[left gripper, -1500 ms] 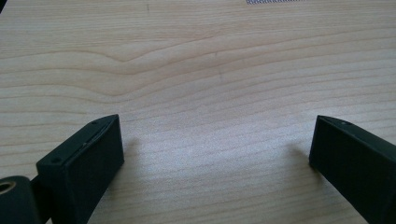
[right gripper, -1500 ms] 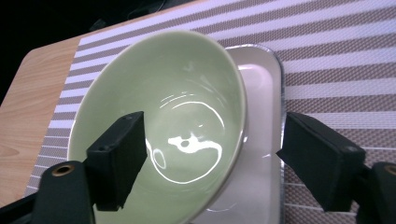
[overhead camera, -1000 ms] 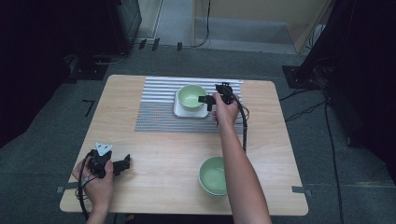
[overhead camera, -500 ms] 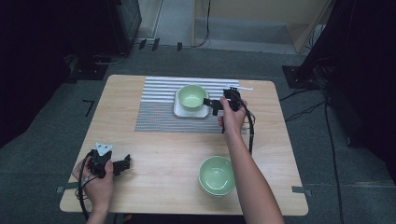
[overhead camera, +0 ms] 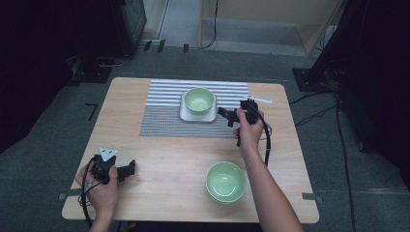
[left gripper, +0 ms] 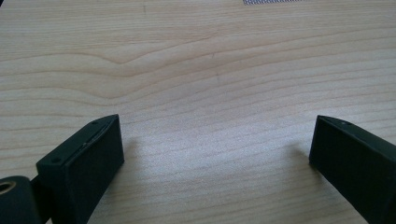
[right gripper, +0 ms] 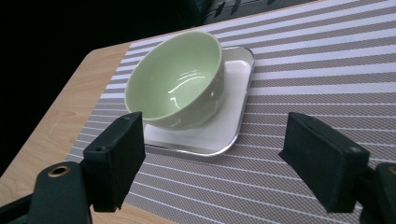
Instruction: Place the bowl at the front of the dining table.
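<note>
Your right tongs hang spread apart just beside the green bowl, which sits on the white square plate on the striped mat. Your left tongs rest wide apart on the bare worktop.

Hand-held gripper jaws apart over bare wooden table.
</note>
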`<action>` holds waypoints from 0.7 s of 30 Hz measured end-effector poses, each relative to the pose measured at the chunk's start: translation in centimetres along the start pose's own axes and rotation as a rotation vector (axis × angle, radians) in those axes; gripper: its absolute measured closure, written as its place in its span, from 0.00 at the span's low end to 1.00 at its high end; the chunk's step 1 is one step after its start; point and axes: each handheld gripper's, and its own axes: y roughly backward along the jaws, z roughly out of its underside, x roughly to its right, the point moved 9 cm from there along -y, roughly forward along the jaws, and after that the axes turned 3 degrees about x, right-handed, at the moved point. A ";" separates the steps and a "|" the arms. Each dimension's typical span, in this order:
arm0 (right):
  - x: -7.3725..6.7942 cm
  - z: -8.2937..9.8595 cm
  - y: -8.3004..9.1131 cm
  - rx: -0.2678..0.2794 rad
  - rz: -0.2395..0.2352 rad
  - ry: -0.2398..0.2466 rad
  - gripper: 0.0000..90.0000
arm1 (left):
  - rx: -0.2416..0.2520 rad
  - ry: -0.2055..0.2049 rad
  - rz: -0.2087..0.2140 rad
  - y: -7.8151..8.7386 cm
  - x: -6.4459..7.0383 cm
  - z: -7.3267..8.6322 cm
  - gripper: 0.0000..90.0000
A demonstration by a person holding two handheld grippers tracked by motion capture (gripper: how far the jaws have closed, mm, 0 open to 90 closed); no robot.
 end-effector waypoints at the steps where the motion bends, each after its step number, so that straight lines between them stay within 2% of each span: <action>1: 0.1 0.1 0.1 0.004 -0.006 0.004 0.25 | 0.000 0.000 0.000 0.0 0.0 0.0 0.03; 11: 0.3 1.6 0.9 0.001 -0.020 0.032 0.25 | 0.000 -0.002 0.001 0.0 0.0 0.0 0.03; 18: 0.4 2.2 1.5 0.007 -0.028 0.023 0.25 | 0.000 -0.003 0.002 0.0 0.0 0.0 0.03; 21: 0.5 2.5 1.8 0.017 -0.026 0.037 0.26 | 0.000 -0.003 0.002 0.0 0.0 0.0 0.03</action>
